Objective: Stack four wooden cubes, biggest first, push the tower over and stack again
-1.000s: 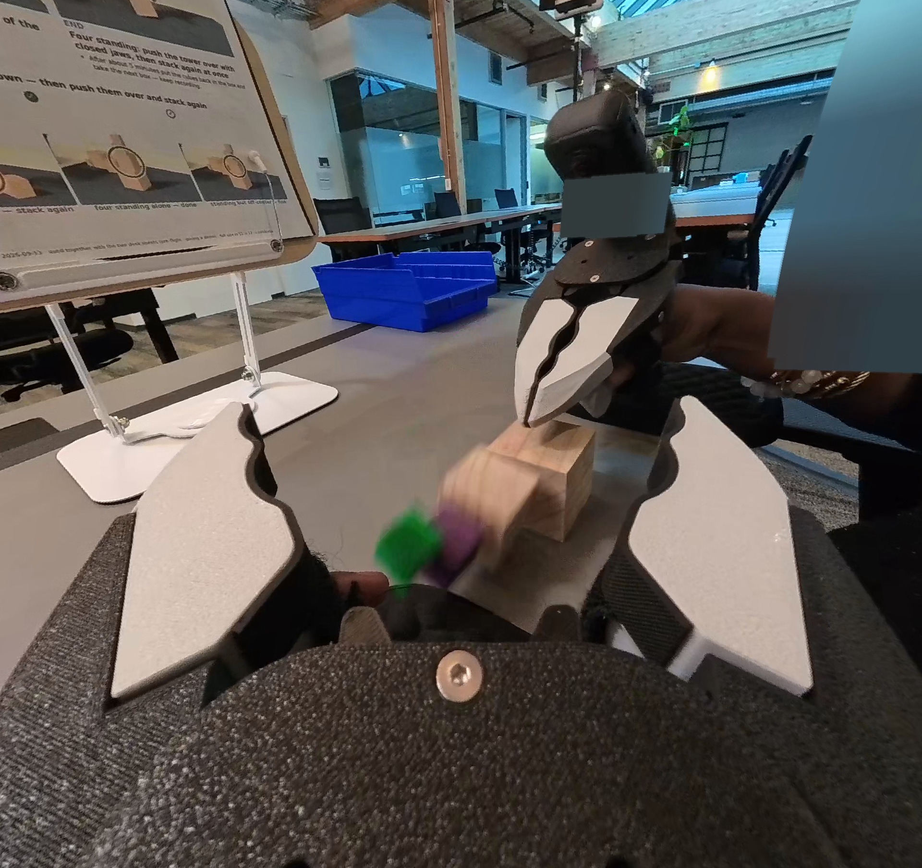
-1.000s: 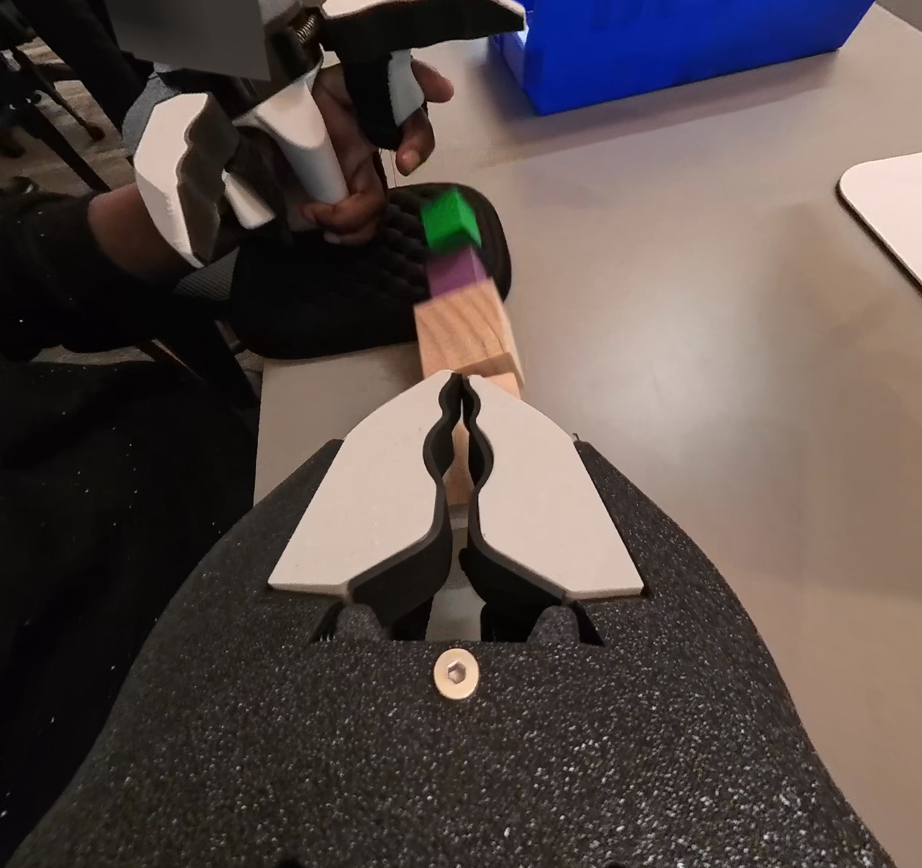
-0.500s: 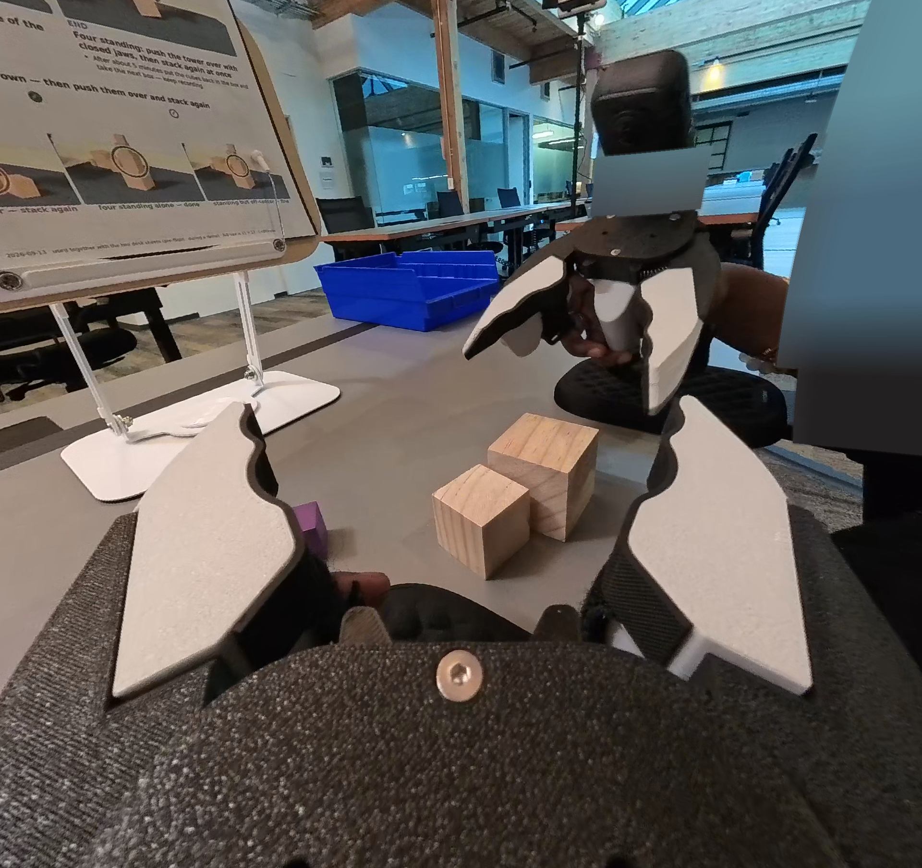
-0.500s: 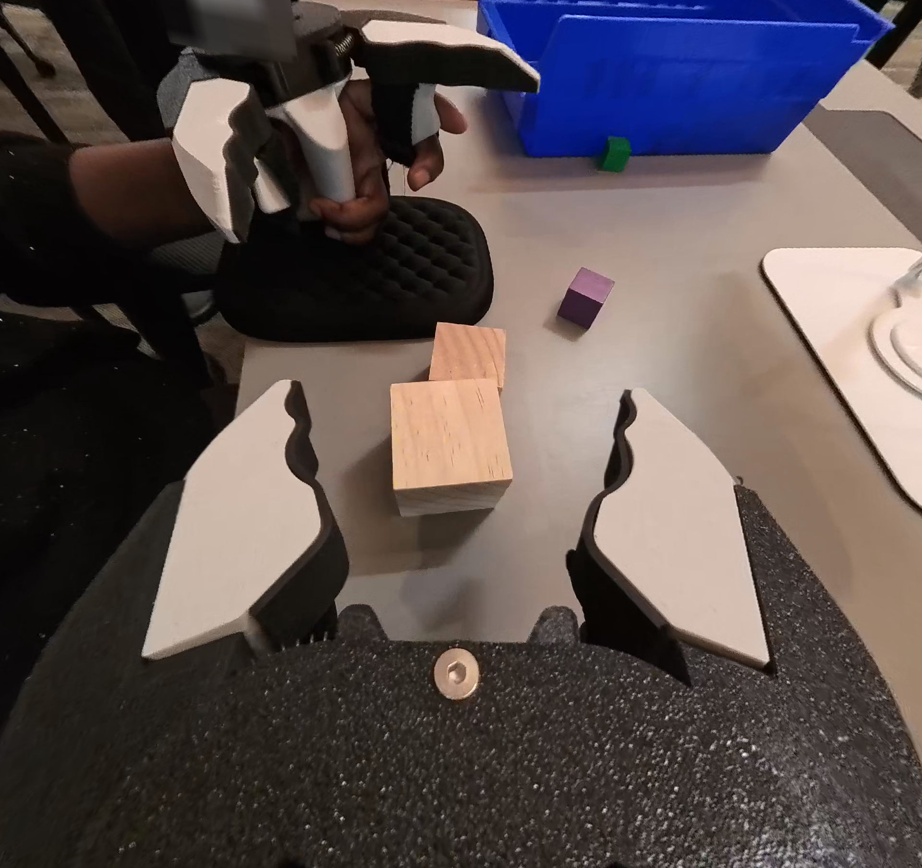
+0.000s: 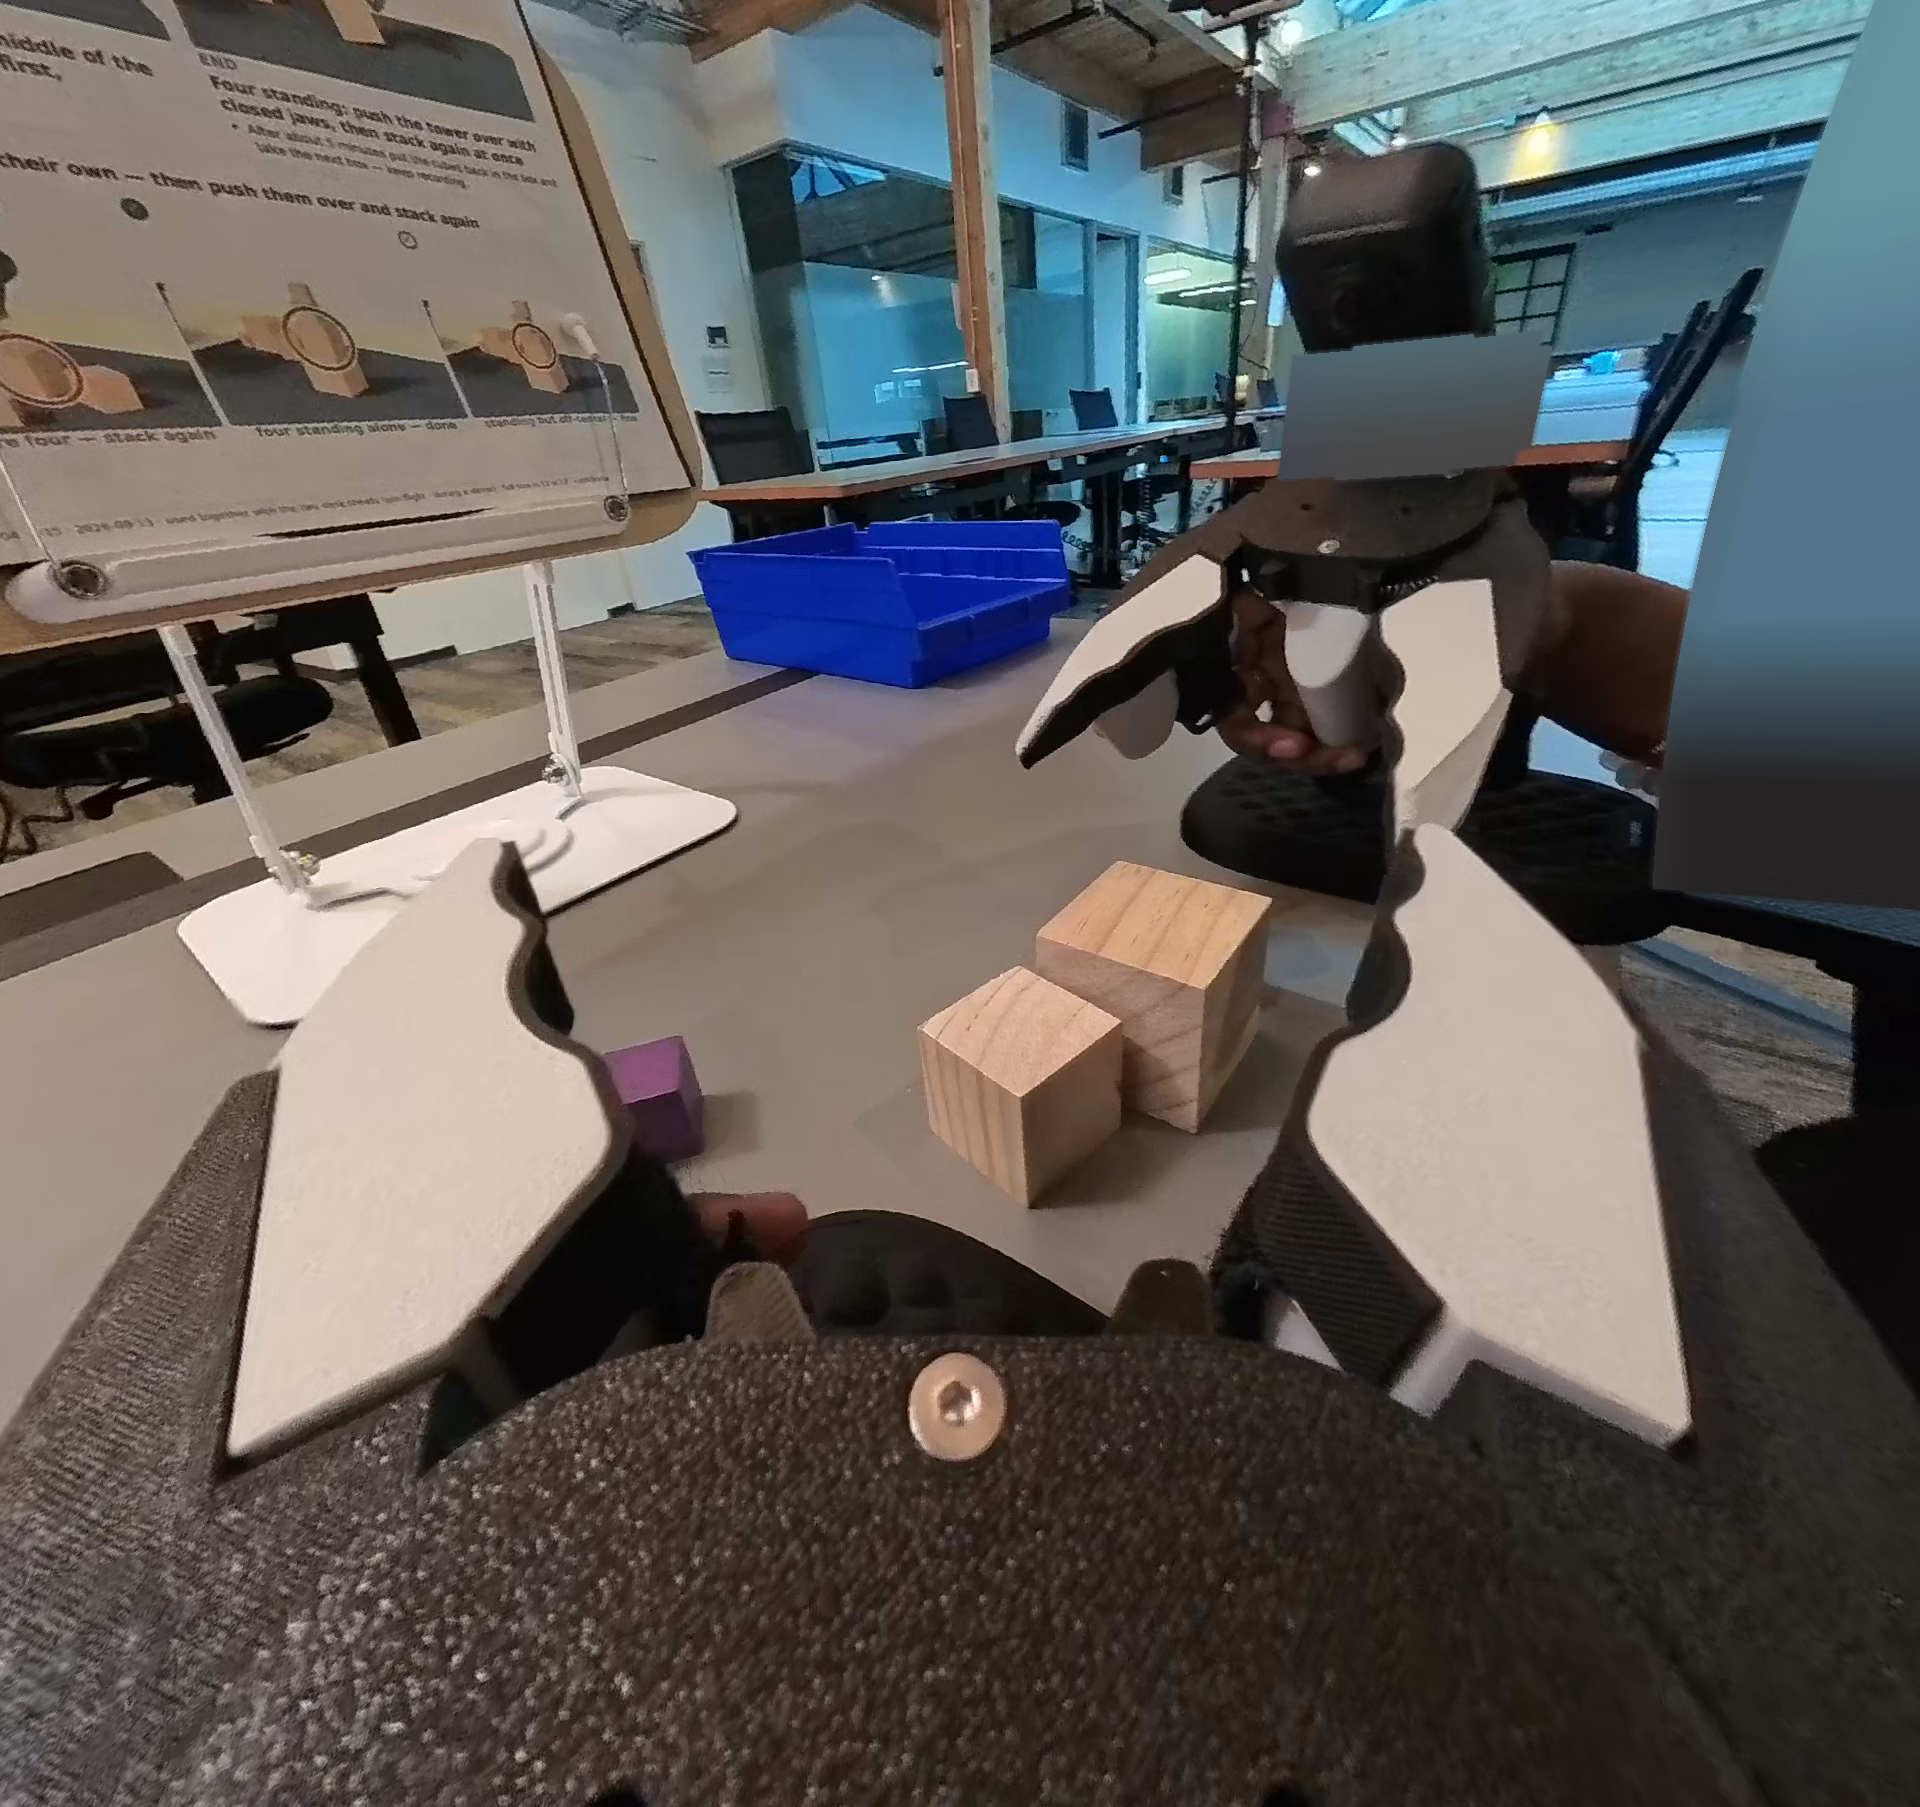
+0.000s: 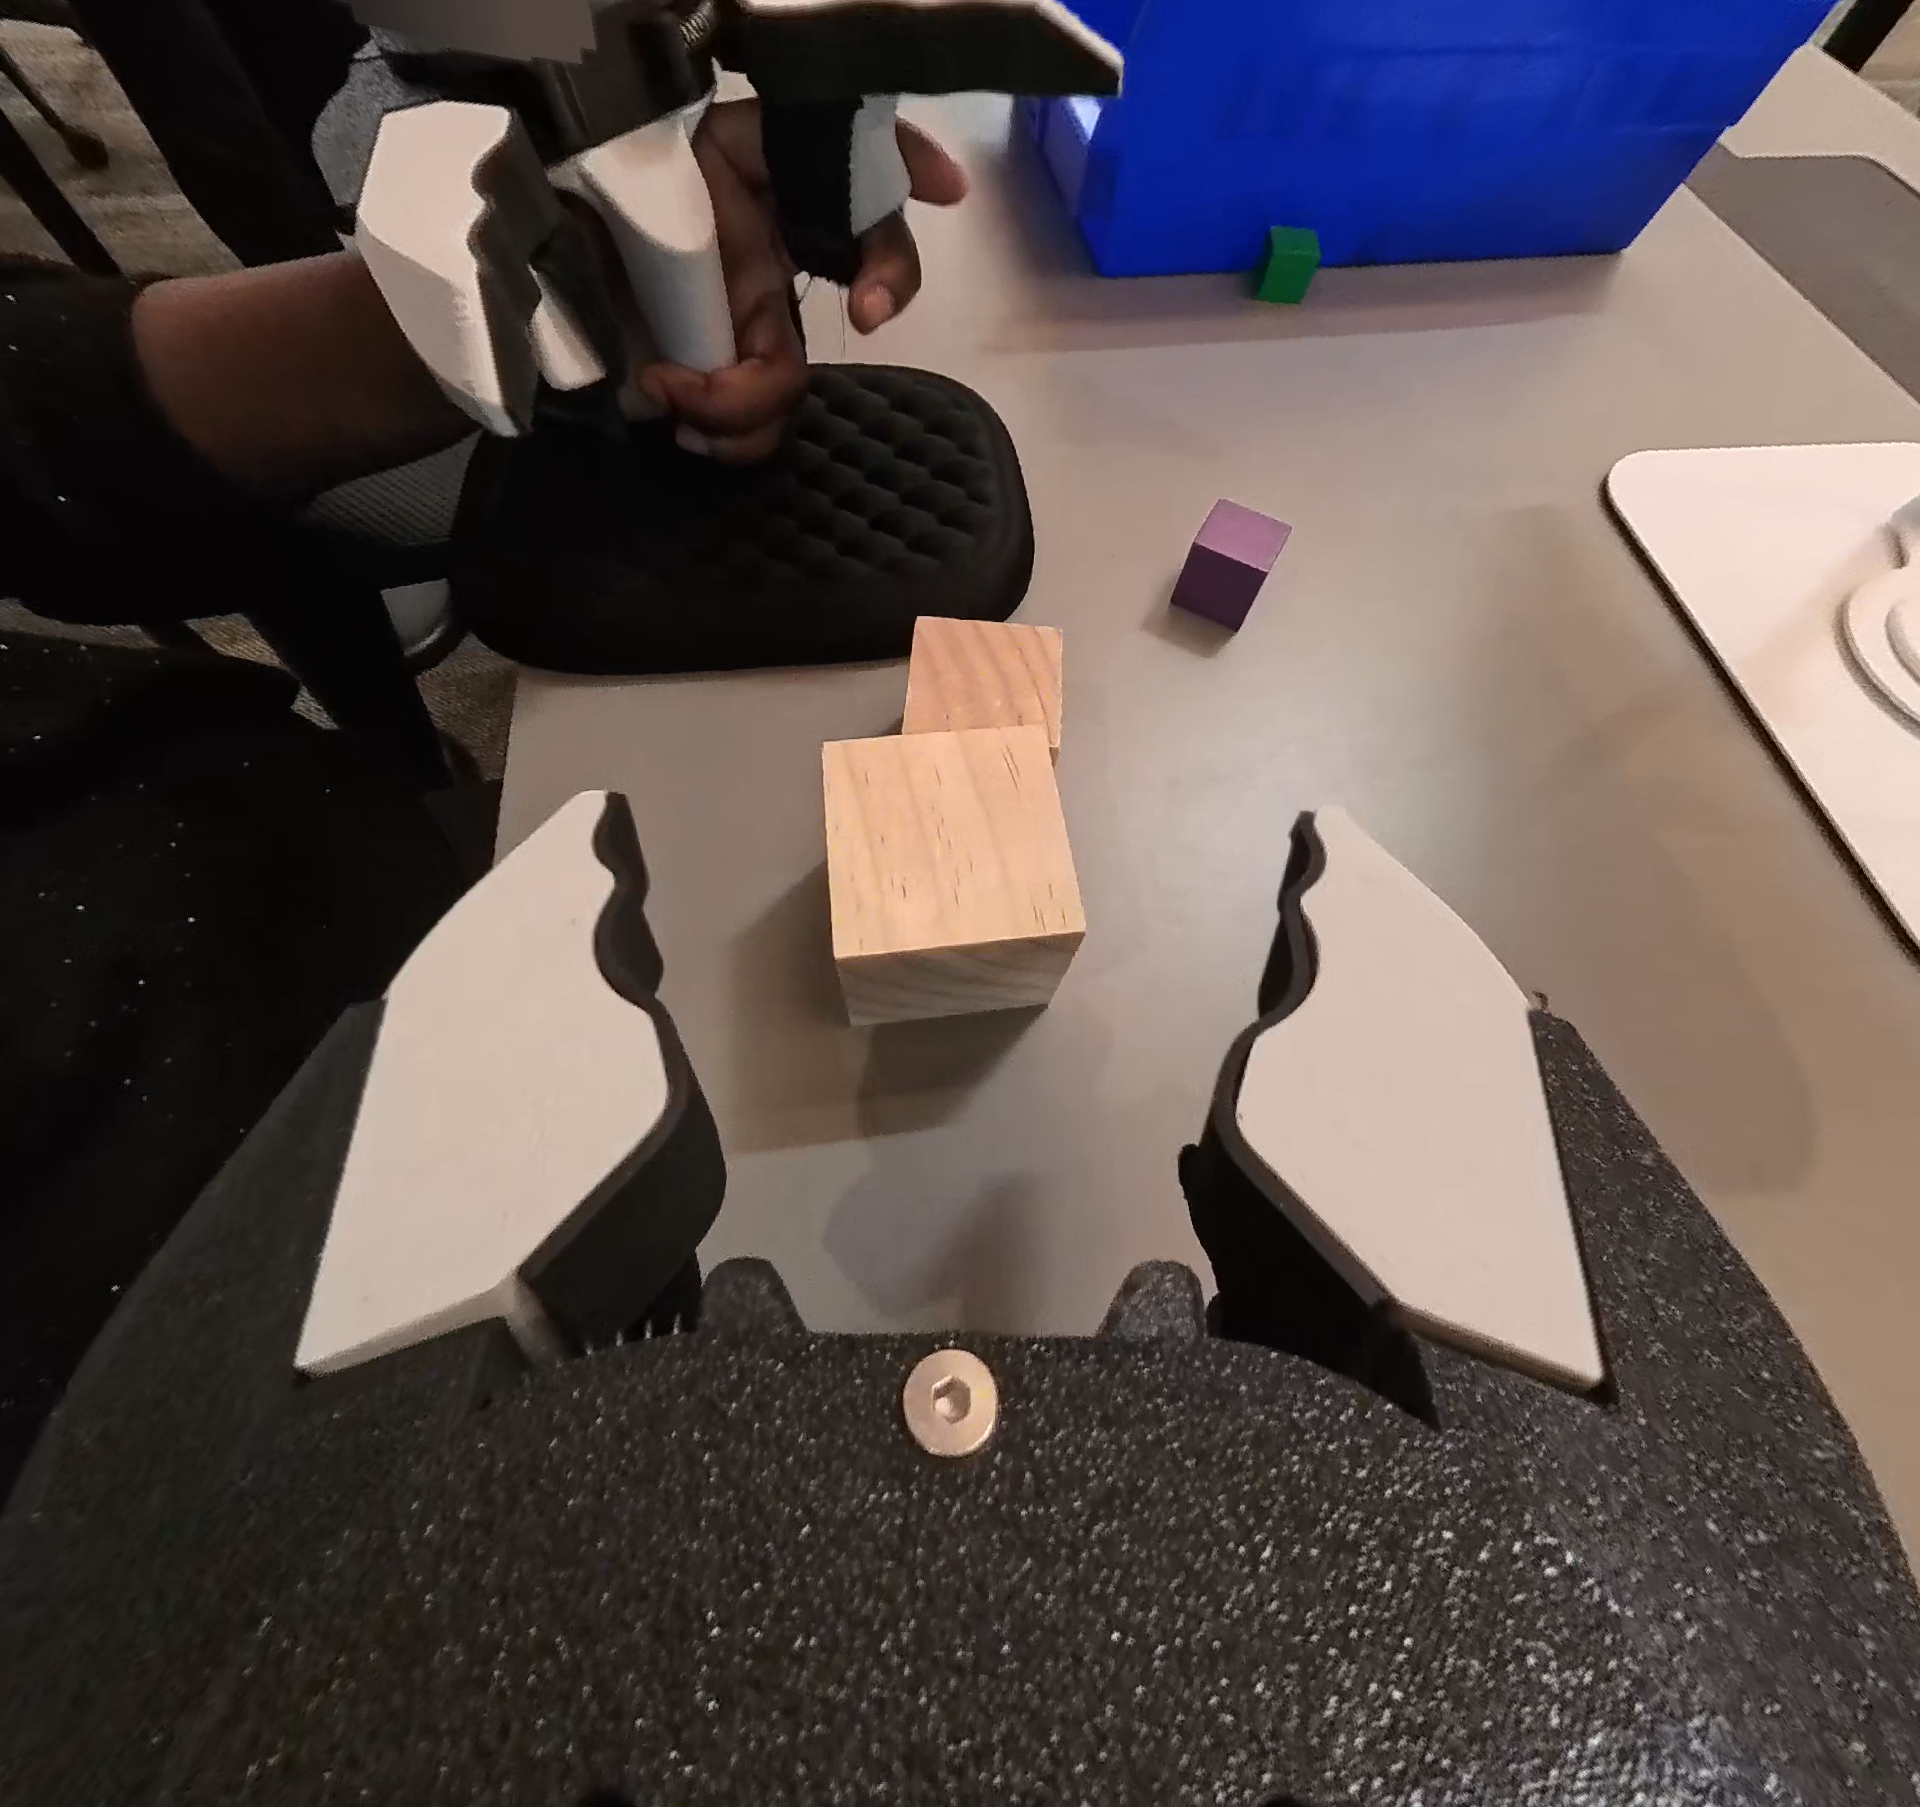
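Observation:
A large wooden cube (image 6: 951,864) and a smaller wooden cube (image 6: 982,682) stand side by side, touching, on the grey table (image 6: 1403,926). A purple cube (image 6: 1231,562) lies apart to the right. A green cube (image 6: 1286,263) rests against the blue bin (image 6: 1403,74). My right gripper (image 6: 961,810) is open, and the large cube stands between its fingers without touching them. My left gripper (image 5: 966,848) is open and empty, facing both wooden cubes (image 5: 1153,988), with the purple cube (image 5: 655,1092) by its left finger. The right gripper (image 5: 1226,781) hovers beyond them.
A black padded rest (image 6: 748,531) lies at the table's edge under the hand holding the left gripper (image 6: 800,251). A white stand base (image 5: 457,864) carries an instruction board (image 5: 260,230). The blue bin (image 5: 883,604) stands farther back.
A second ago my shut right gripper was at a toppling stack. The cubes scattered, the green one rolling to the bin. The right gripper then opened and drew back. The left stayed open.

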Available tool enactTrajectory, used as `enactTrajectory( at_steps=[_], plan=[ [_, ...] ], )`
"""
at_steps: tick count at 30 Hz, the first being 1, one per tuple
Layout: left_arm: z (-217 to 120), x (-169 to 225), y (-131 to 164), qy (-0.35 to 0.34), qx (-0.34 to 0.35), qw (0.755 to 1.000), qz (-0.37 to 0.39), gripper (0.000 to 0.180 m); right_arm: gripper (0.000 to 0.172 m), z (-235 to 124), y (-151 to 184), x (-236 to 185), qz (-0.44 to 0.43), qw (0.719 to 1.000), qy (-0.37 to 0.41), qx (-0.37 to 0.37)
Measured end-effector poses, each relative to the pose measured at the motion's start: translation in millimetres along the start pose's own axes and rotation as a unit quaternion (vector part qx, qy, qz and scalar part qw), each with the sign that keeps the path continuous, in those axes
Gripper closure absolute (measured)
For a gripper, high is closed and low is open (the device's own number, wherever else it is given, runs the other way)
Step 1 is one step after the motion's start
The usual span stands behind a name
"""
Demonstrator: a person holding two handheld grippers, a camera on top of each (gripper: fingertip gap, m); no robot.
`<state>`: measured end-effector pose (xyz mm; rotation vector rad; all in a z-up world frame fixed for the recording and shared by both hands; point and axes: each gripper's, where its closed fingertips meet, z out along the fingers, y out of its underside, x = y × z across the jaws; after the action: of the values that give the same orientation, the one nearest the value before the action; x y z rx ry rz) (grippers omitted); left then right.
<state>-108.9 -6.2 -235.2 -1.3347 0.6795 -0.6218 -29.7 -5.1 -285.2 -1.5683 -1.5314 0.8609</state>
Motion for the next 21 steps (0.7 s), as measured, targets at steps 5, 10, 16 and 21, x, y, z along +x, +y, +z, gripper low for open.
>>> enactTrajectory(
  at_steps=[5,10,16,21],
  plan=[
    [-3.7,-18.8,-1.7,-0.091,0.005,0.996,0.007,0.035,0.057,-1.9,2.9,2.0,0.009,1.000,0.005,0.001],
    [-7.6,-30.7,-2.1,-0.164,0.003,0.986,0.030,0.034,0.056,-3.6,6.8,4.6,0.011,1.000,0.008,-0.012],
    [-7.1,-34.2,0.4,-0.178,-0.007,0.984,0.030,0.035,0.051,-6.4,8.3,4.7,0.004,0.999,0.004,-0.039],
    [-8.0,-34.7,-0.5,-0.176,-0.002,0.984,0.023,0.035,0.047,-8.5,10.8,9.5,-0.022,0.992,0.009,-0.124]
  ],
)
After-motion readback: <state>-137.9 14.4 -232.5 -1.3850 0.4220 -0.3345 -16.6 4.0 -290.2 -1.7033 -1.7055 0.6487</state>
